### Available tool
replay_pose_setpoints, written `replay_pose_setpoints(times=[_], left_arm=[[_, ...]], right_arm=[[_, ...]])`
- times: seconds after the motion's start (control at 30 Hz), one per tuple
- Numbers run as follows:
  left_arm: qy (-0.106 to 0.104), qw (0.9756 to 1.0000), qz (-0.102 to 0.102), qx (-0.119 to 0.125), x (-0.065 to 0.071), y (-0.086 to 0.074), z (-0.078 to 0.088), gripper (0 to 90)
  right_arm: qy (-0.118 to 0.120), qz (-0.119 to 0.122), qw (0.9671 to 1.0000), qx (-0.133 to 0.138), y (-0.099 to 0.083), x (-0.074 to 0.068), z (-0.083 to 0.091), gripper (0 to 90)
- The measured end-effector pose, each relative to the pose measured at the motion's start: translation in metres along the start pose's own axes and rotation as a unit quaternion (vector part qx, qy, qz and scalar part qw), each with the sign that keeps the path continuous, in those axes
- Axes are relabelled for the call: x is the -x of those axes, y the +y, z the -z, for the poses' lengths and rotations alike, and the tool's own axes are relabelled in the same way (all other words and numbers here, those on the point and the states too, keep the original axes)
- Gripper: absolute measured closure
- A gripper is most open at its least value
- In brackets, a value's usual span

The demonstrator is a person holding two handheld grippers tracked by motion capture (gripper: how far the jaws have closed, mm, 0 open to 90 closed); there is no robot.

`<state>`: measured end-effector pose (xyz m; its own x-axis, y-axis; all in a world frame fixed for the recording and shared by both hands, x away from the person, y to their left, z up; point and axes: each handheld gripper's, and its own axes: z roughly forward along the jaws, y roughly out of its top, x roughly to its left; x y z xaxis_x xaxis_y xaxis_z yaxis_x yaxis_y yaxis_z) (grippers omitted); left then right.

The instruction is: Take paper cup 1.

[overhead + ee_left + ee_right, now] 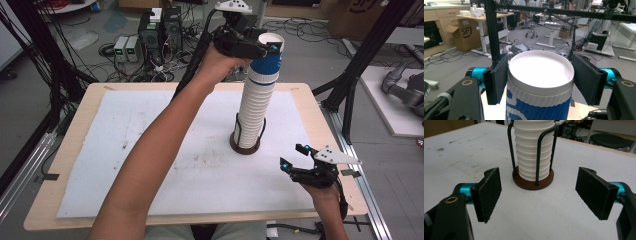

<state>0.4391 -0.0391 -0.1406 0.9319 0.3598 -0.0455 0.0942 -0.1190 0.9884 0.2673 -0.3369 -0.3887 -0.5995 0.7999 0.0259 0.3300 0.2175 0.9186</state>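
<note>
Blue-and-white ribbed paper, the top cup (540, 85) sits at the head of the tall cup stack (254, 110), which stands in the wire-sided holder (245, 142) near the middle of the tabletop (70, 150). My left gripper (260, 50) is up at that top cup, its jaws closed in on the cup just under the rim; in the left gripper view the left pad presses the wall and the right pad looks to be on it or a hair off, so I judge the grip made but light. To do this step well I should lift straight up along the stack's axis, slowly, keeping the squeeze gentle enough not to crush the paper yet firm enough that only this one cup comes away; if the next cup clings, a small twist should free it. My right gripper (300, 162) rests low on the tabletop, to the near right of the holder, jaws wide open and holding nothing. In the right gripper view it faces the holder's brown base (533, 182), well placed to steady it if the stack starts to rise.
</note>
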Motion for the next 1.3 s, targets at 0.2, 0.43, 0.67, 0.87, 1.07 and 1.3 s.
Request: replay_pose_setpoints(times=[0.2,0.43,0.67,0.87,1.07,1.3], left_arm=[[-0.001,0.9998,0.000,0.022,0.004,0.017,0.009,31.7],[-0.001,0.9985,0.004,0.055,0.006,0.035,0.025,31.7],[0.004,0.9965,0.007,0.083,0.003,0.046,0.050,31.7],[0.012,0.9964,-0.001,0.084,-0.001,0.048,0.076,31.7],[0.024,0.9967,-0.008,0.077,-0.007,0.037,0.110,31.7],[0.032,0.9975,-0.014,0.062,-0.014,0.014,0.150,31.6]], right_arm=[[0.004,0.001,1.0000,-0.003,0.000,-0.002,-0.003,21.1],[0.005,0.004,1.0000,0.001,0.001,-0.001,-0.002,21.1],[0.005,0.000,1.0000,0.001,0.000,-0.002,-0.002,21.1],[0.007,0.003,1.0000,-0.001,0.001,-0.003,-0.004,21.1],[0.010,0.001,0.9999,-0.004,0.001,-0.005,-0.005,21.1],[0.015,0.008,0.9998,-0.006,0.001,-0.010,-0.009,21.1]])
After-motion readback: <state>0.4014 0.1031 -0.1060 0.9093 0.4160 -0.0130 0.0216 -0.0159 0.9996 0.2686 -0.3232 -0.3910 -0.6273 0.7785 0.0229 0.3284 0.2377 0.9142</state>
